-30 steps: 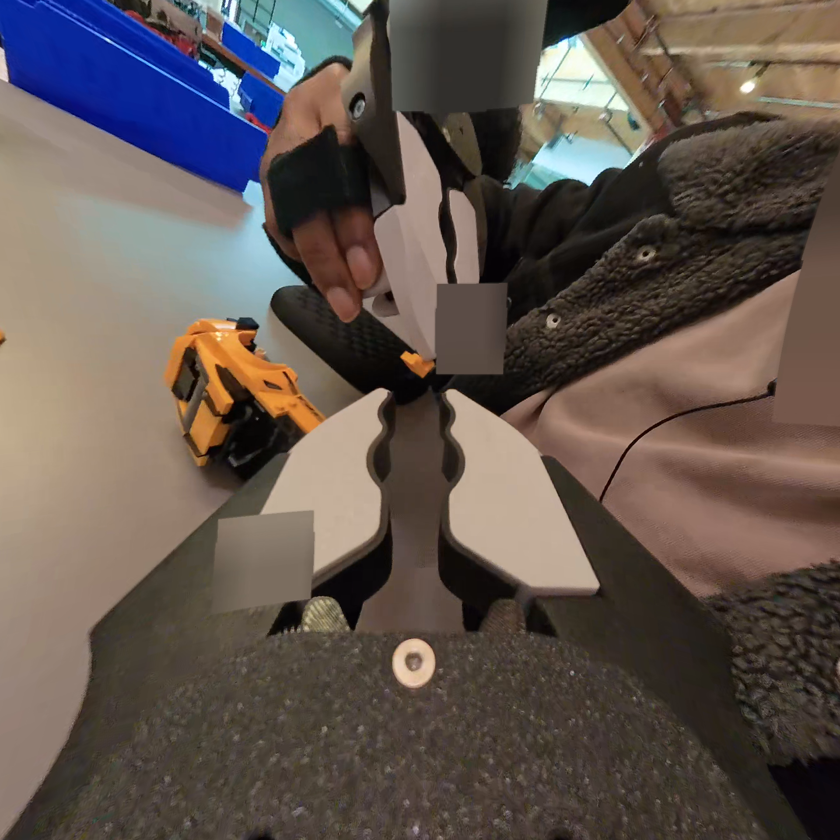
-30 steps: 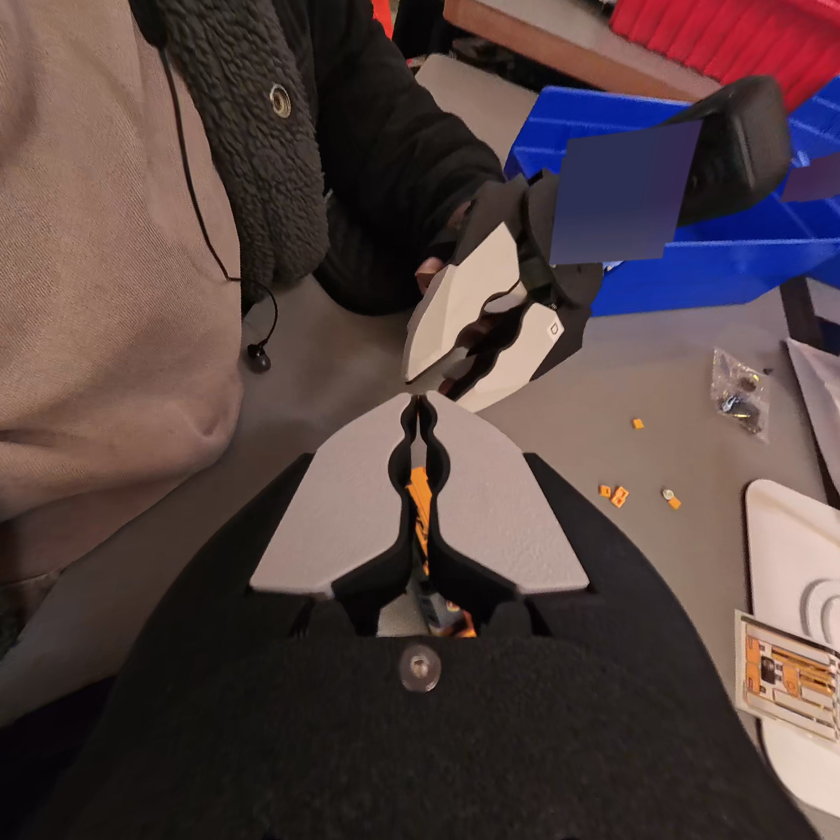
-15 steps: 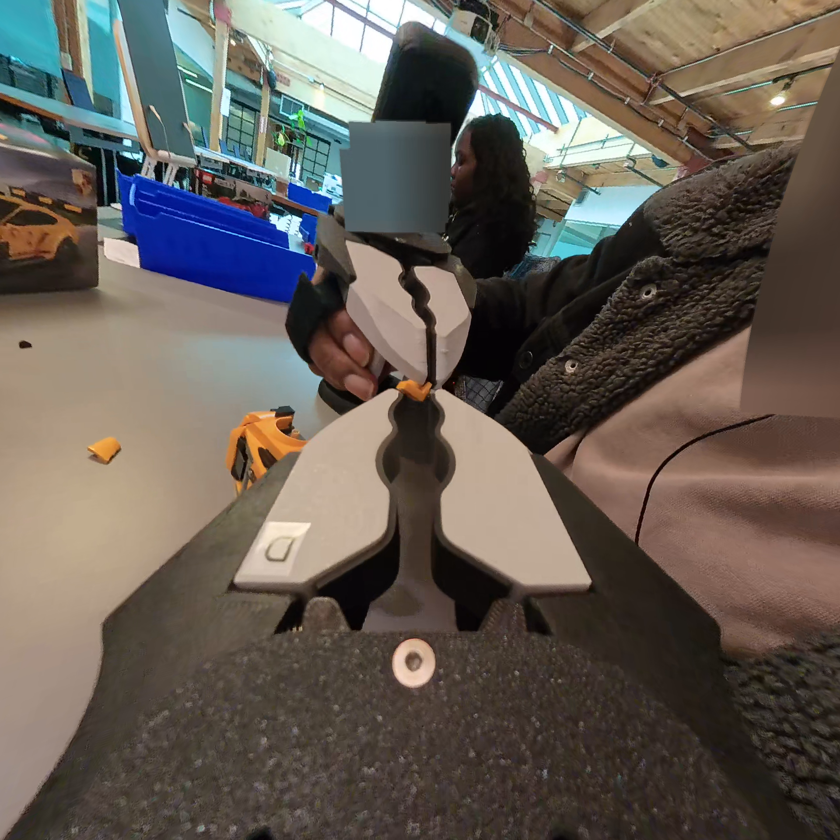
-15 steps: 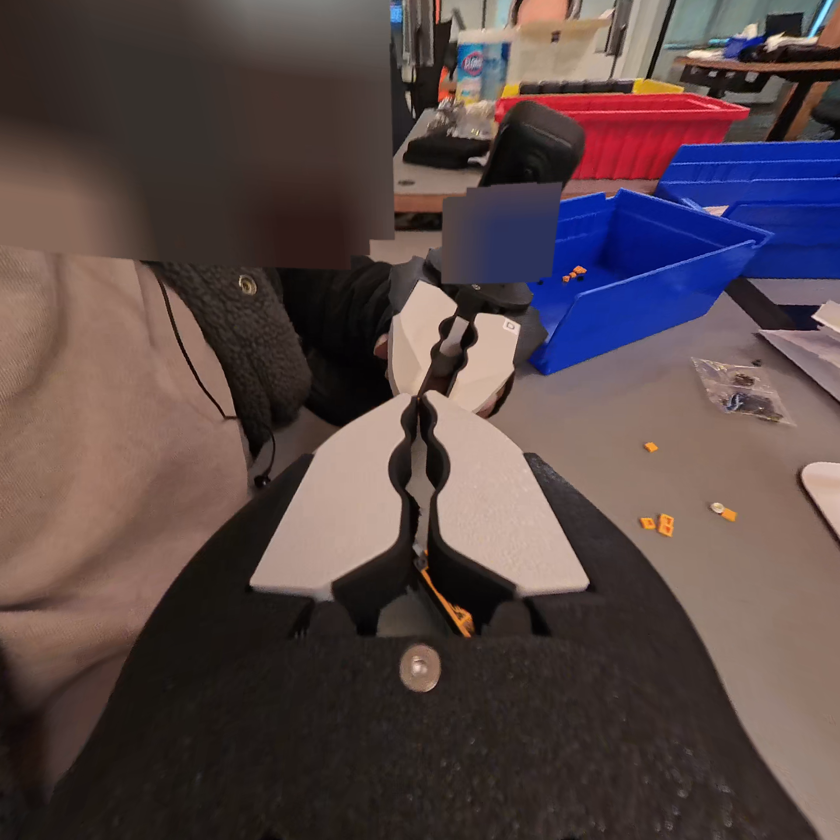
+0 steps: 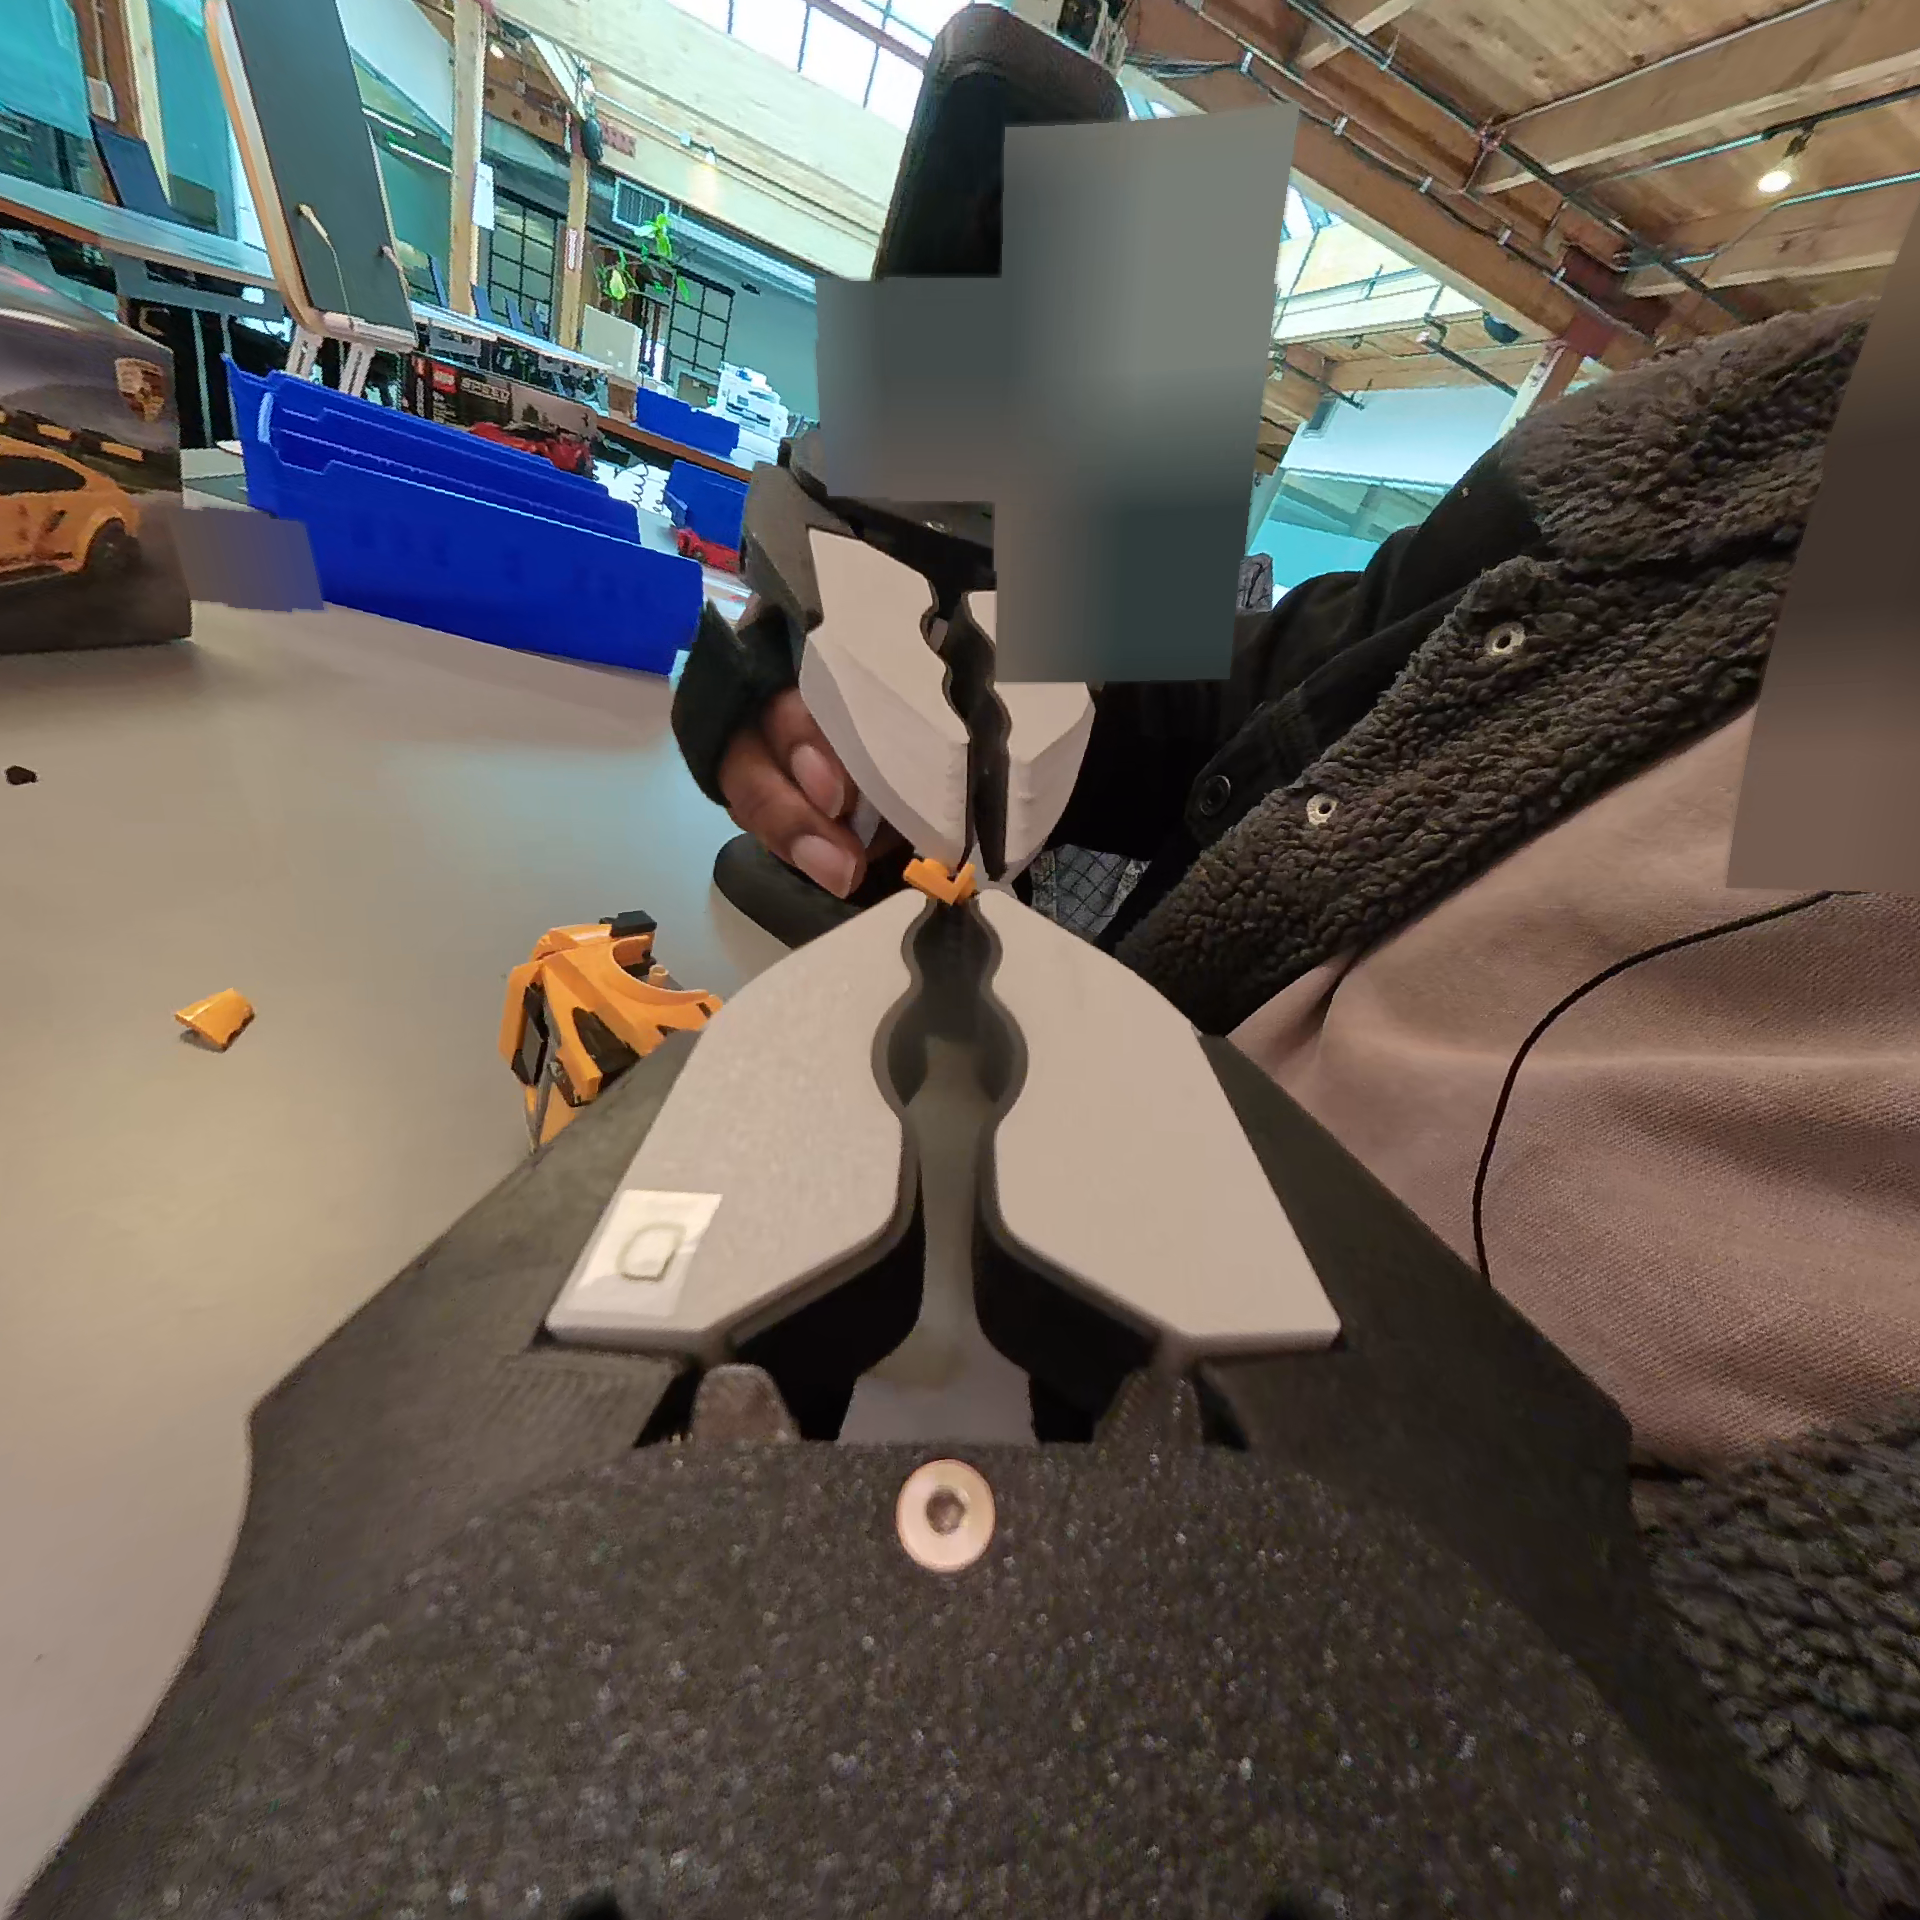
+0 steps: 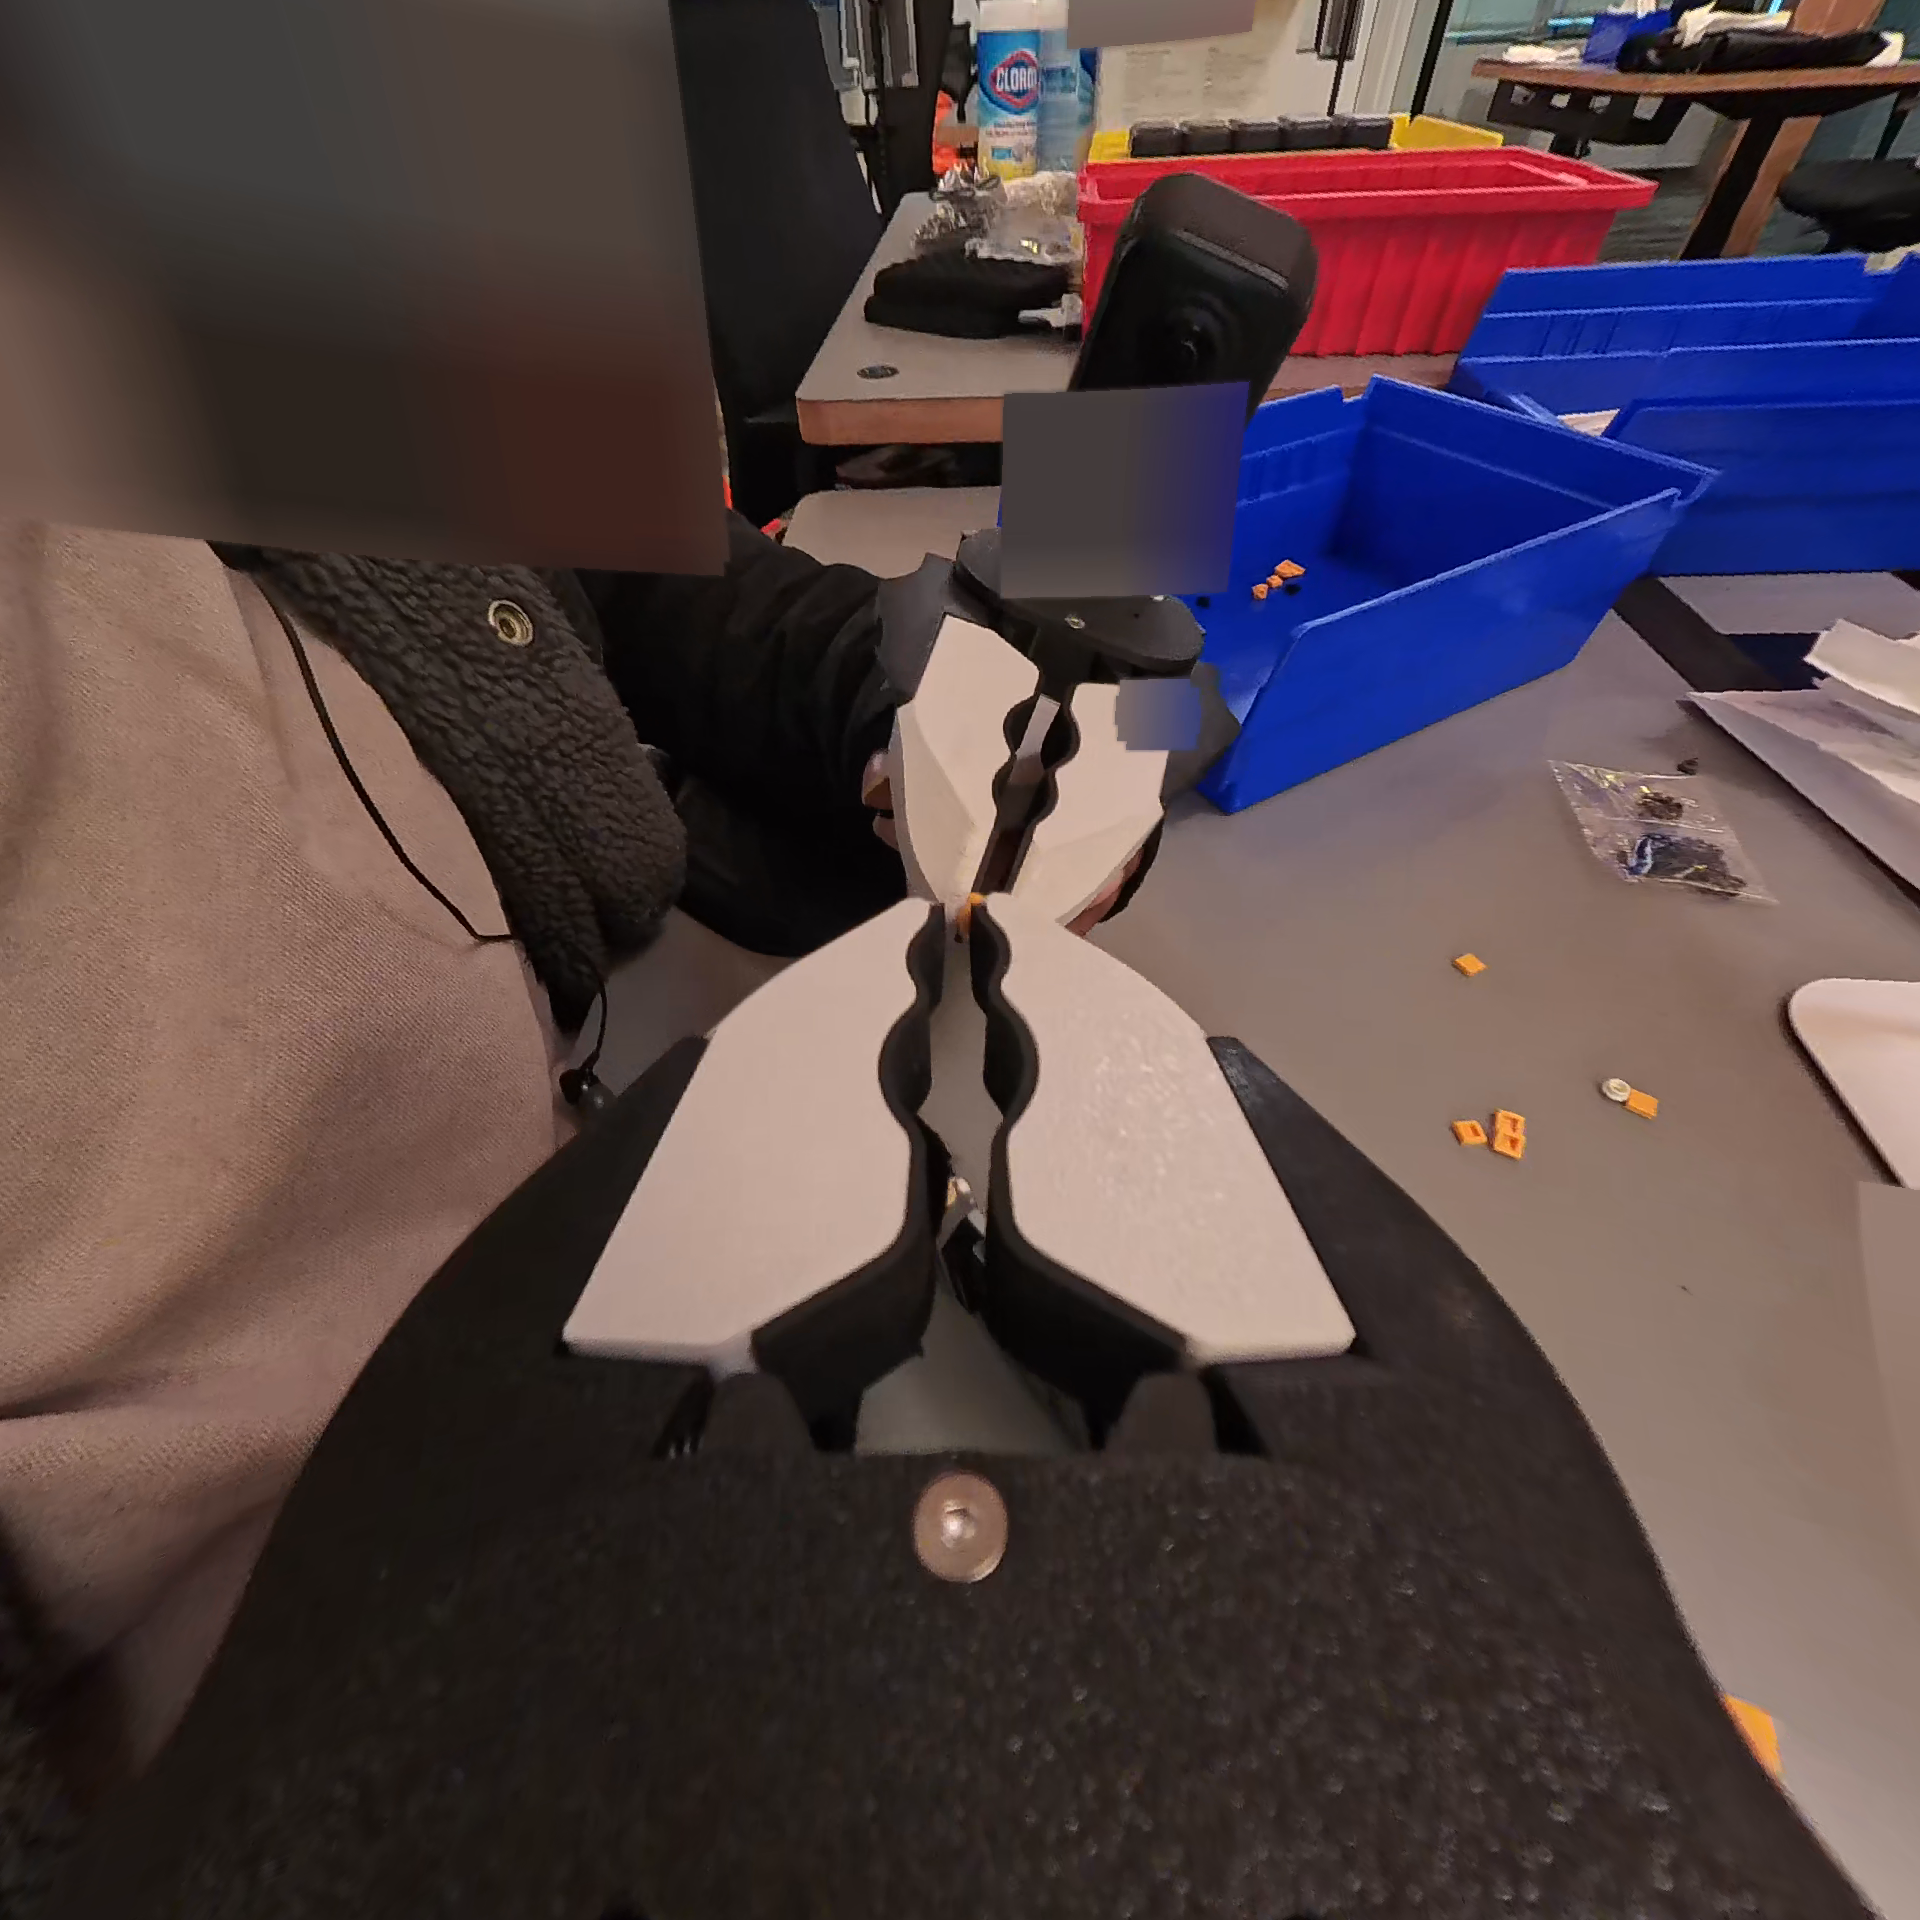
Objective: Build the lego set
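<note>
Since the earlier frame, both claws have tilted upright and met tip to tip, and the left claw (image 5: 948,906) has narrowed onto a small orange brick piece (image 5: 938,878). Left claw: tips closed on the piece. Right claw (image 6: 958,920): tips nearly closed, the same piece pinched at its very end. Left of the left claw, on the grey table (image 5: 312,852), lies an orange toy car assembly (image 5: 582,1023); farther left, a loose orange part (image 5: 215,1016).
</note>
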